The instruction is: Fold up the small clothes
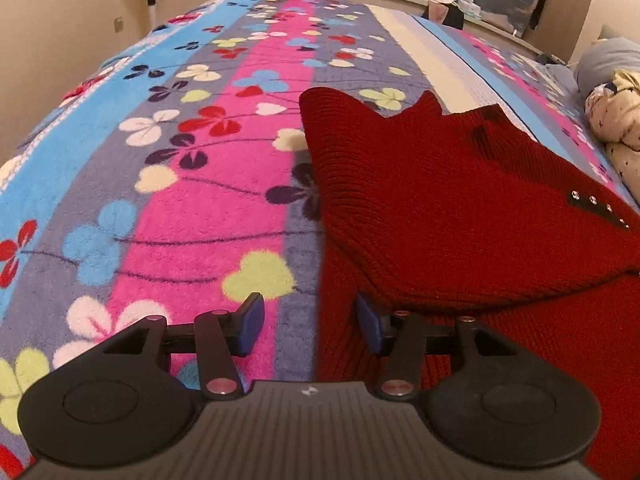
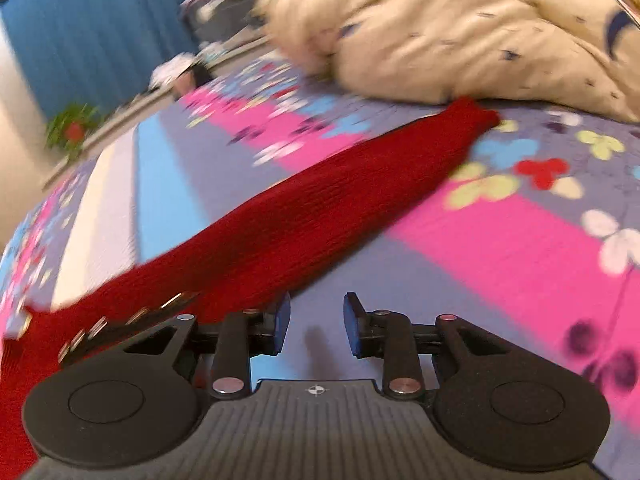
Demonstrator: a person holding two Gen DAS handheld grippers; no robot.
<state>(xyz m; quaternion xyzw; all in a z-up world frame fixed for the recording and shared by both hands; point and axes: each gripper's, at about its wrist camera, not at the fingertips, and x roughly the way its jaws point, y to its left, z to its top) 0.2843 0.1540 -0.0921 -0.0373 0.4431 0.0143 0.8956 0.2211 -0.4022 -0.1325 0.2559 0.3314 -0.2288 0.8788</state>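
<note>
Folding the red sweater point(image 1: 460, 208) is under way: in the left wrist view it fills the right half of the frame on the floral blanket point(image 1: 180, 184), with one sleeve already laid across the body. The left gripper point(image 1: 310, 326) is at the bottom centre, jaws about half open and holding nothing; its right pad sits at the sweater's near edge, tucked under the folded layer, while the left pad is over bare blanket. In the right wrist view the other sleeve point(image 2: 320, 208) runs from lower left up to its cuff near the cream quilt point(image 2: 460, 32) at upper right. The right gripper point(image 2: 316, 328) hangs just beside that sleeve, jaws partly open and empty, over blanket.

To do this step well, I would pinch the sleeve close to the cuff, catch both knit layers, lift only enough to clear the blanket, and lay it flat across the body so it matches the first sleeve. Thick ribbed knit bunches easily, so the left gripper should pin the body edge.
</note>
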